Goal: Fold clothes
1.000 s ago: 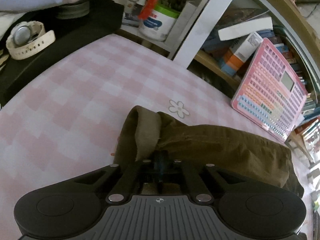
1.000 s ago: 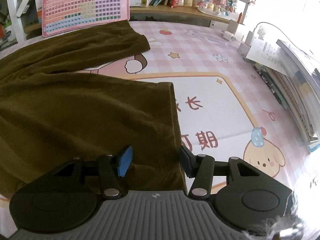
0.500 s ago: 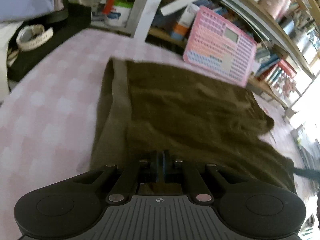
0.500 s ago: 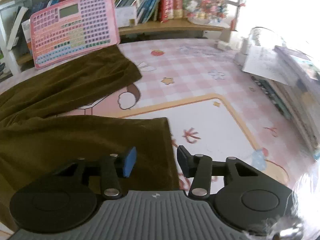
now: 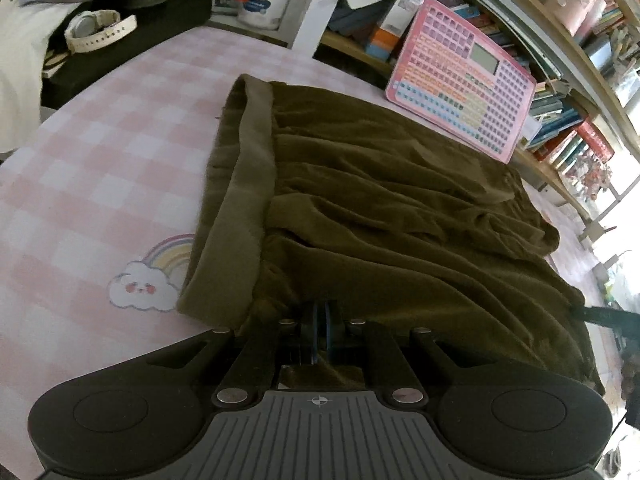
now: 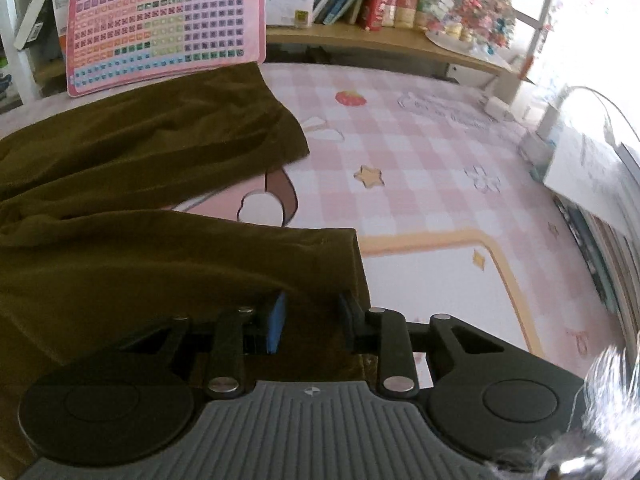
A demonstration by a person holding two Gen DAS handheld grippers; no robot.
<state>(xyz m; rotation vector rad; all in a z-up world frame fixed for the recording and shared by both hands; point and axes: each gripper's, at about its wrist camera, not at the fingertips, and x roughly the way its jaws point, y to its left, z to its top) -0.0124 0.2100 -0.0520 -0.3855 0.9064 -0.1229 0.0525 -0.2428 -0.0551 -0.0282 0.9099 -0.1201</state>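
Olive trousers [image 5: 400, 208] pinched in left tongs [image 5: 320, 320], between closing right tongs [image 6: 312, 312].

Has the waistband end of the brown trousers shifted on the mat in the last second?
Yes. The trousers were bunched by the flower print a second ago; now the waistband lies spread toward the rainbow cloud print, pinched in the left gripper.

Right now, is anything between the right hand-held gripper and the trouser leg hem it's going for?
Nothing visible. The right hand-held gripper is closing with the olive trousers hem already between its pads, not yet pinched. The pink mat beside it is bare.
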